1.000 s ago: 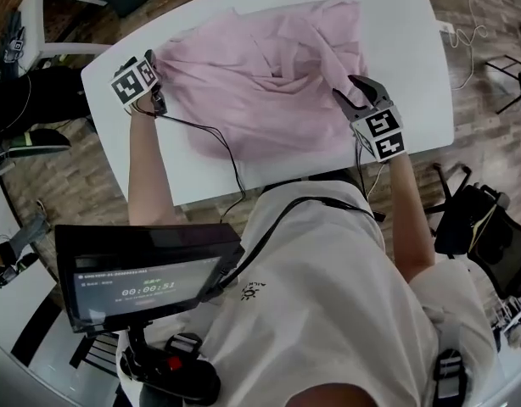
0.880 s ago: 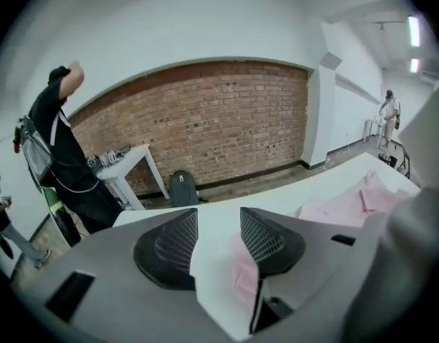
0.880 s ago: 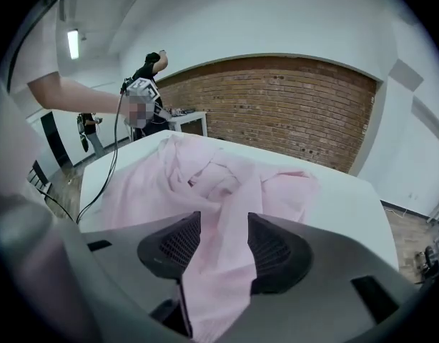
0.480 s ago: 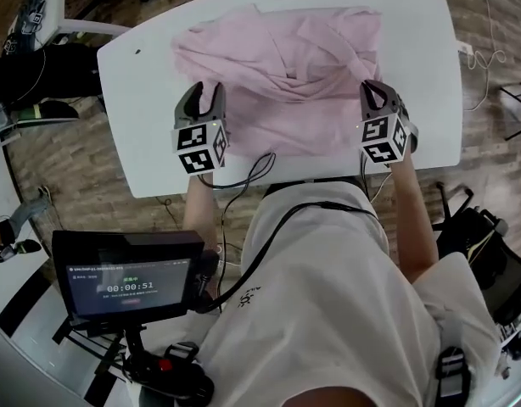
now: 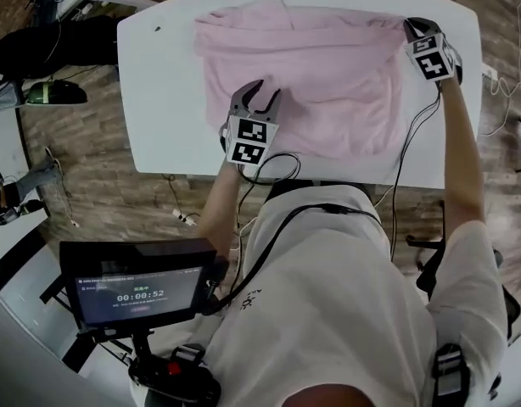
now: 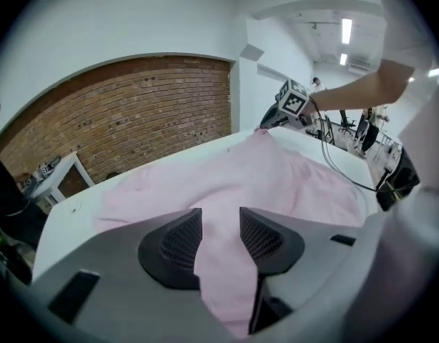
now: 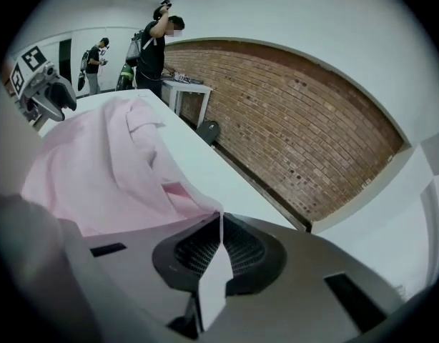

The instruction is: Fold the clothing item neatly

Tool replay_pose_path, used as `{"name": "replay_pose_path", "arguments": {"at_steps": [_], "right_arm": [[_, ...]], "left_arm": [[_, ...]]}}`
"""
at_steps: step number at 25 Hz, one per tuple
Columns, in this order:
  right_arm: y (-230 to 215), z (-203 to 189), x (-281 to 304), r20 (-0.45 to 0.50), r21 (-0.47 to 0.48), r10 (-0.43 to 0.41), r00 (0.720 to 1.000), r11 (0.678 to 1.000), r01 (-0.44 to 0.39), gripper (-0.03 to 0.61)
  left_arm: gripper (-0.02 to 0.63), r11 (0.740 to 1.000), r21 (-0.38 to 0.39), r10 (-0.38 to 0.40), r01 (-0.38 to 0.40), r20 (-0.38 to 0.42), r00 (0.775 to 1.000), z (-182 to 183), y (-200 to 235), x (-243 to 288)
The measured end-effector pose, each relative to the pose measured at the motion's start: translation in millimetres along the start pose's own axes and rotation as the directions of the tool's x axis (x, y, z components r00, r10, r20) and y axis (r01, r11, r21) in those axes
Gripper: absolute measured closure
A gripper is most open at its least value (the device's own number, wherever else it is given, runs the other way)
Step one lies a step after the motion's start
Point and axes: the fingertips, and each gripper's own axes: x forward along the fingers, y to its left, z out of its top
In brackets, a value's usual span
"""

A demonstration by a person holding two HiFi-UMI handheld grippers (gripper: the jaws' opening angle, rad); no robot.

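A pink garment (image 5: 320, 83) lies spread over the white table (image 5: 159, 100), mostly flat, with folds along its far edge. My right gripper (image 5: 411, 29) is at the garment's far right corner and is shut on the cloth edge. In the right gripper view its jaws (image 7: 219, 227) pinch a thin pink hem, and the garment (image 7: 112, 170) stretches away to the left. My left gripper (image 5: 259, 93) hovers over the garment's near left part with its jaws apart. In the left gripper view the fingers (image 6: 178, 236) stand open, and the pink cloth (image 6: 277, 177) lies below them.
The table's near edge runs just past my left gripper, with the person's body close behind it. A monitor (image 5: 142, 282) on a stand sits at the lower left. Cables (image 5: 409, 159) hang from both grippers. Wooden floor surrounds the table; people stand far off (image 7: 159, 38).
My right gripper closed on the garment and pulled its corner to the far right, flattening the cloth. My left gripper moved from the table's left side to over the garment's near part.
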Motion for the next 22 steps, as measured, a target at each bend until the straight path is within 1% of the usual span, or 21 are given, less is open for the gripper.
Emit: {"name": "replay_pose_path", "arguments": {"at_steps": [1, 3, 5, 6, 7, 8, 9, 10, 11, 12, 13, 14, 15, 16, 17, 18, 19, 20, 21, 22], "right_arm": [[-3, 0, 13, -0.008, 0.009, 0.019, 1.0, 1.0, -0.019, 0.565], [-8, -2, 28, -0.023, 0.048, 0.062, 0.998, 0.997, -0.061, 0.563], [-14, -4, 32, -0.021, 0.135, 0.116, 0.993, 0.984, -0.112, 0.515], [-17, -4, 30, 0.002, 0.198, 0.15, 0.989, 0.969, -0.148, 0.504], [-20, -3, 25, 0.034, 0.269, 0.184, 0.982, 0.945, -0.187, 0.502], [-24, -3, 19, 0.07, 0.334, 0.212, 0.975, 0.916, -0.223, 0.502], [-27, -2, 12, 0.103, 0.378, 0.229, 0.968, 0.891, -0.251, 0.502], [-29, 1, 4, 0.128, 0.393, 0.237, 0.963, 0.879, -0.268, 0.502], [-32, 5, -3, 0.144, 0.39, 0.236, 0.961, 0.879, -0.274, 0.502], [-35, 7, -6, 0.149, 0.386, 0.233, 0.961, 0.881, -0.274, 0.502], [-37, 6, -5, 0.142, 0.4, 0.235, 0.962, 0.875, -0.272, 0.502], [-39, 0, 0, 0.126, 0.432, 0.245, 0.961, 0.859, -0.275, 0.501], [-38, -7, 6, 0.109, 0.477, 0.264, 0.958, 0.832, -0.284, 0.502], [-36, -16, 14, 0.098, 0.531, 0.29, 0.952, 0.794, -0.296, 0.502], [-33, -23, 20, 0.102, 0.594, 0.32, 0.942, 0.74, -0.316, 0.502], [-30, -27, 25, 0.135, 0.664, 0.361, 0.923, 0.658, -0.355, 0.502], [-25, -25, 27, 0.207, 0.723, 0.412, 0.887, 0.547, -0.422, 0.503], [-22, -17, 25, 0.313, 0.752, 0.456, 0.833, 0.417, -0.511, 0.503], [-21, -5, 20, 0.429, 0.748, 0.475, 0.769, 0.291, -0.597, 0.503], [-24, 5, 13, 0.525, 0.728, 0.467, 0.712, 0.186, -0.659, 0.503]], "left_arm": [[0.446, 1.0, 0.009, 0.014, -0.014, 0.0, 1.0, 1, 8, 7], [0.446, 0.999, -0.003, 0.037, -0.038, -0.011, 0.999, 2, 26, 20], [0.446, 0.997, -0.028, 0.073, -0.074, -0.035, 0.997, -2, 46, 31], [0.446, 0.995, -0.034, 0.089, -0.091, -0.051, 0.995, -6, 55, 36], [0.446, 0.994, -0.036, 0.097, -0.1, -0.072, 0.993, -10, 62, 40], [0.446, 0.994, -0.038, 0.096, -0.1, -0.095, 0.991, -15, 67, 43], [0.446, 0.995, -0.043, 0.084, -0.09, -0.12, 0.989, -20, 69, 47], [0.446, 0.996, -0.05, 0.071, -0.078, -0.142, 0.987, -25, 68, 49], [0.446, 0.996, -0.055, 0.06, -0.069, -0.153, 0.986, -28, 67, 51], [0.446, 0.996, -0.064, 0.053, -0.064, -0.152, 0.987, -30, 66, 53], [0.446, 0.995, -0.082, 0.05, -0.062, -0.14, 0.989, -30, 66, 53], [0.446, 0.992, -0.112, 0.047, -0.061, -0.124, 0.991, -29, 67, 52], [0.446, 0.987, -0.147, 0.042, -0.058, -0.107, 0.993, -29, 68, 52], [0.446, 0.982, -0.179, 0.035, -0.051, -0.091, 0.995, -30, 69, 52], [0.446, 0.978, -0.205, 0.026, -0.041, -0.078, 0.997, -31, 69, 53], [0.446, 0.975, -0.22, 0.017, -0.032, -0.068, 0.998, -31, 69, 55], [0.446, 0.974, -0.225, 0.01, -0.024, -0.062, 0.998, -31, 69, 56], [0.446, 0.975, -0.223, 0.005, -0.018, -0.058, 0.998, -31, 69, 56], [0.446, 0.976, -0.218, 0.004, -0.016, -0.055, 0.999, -30, 69, 56], [0.446, 0.977, -0.213, 0.006, -0.016, -0.051, 0.999, -29, 69, 55]]}}
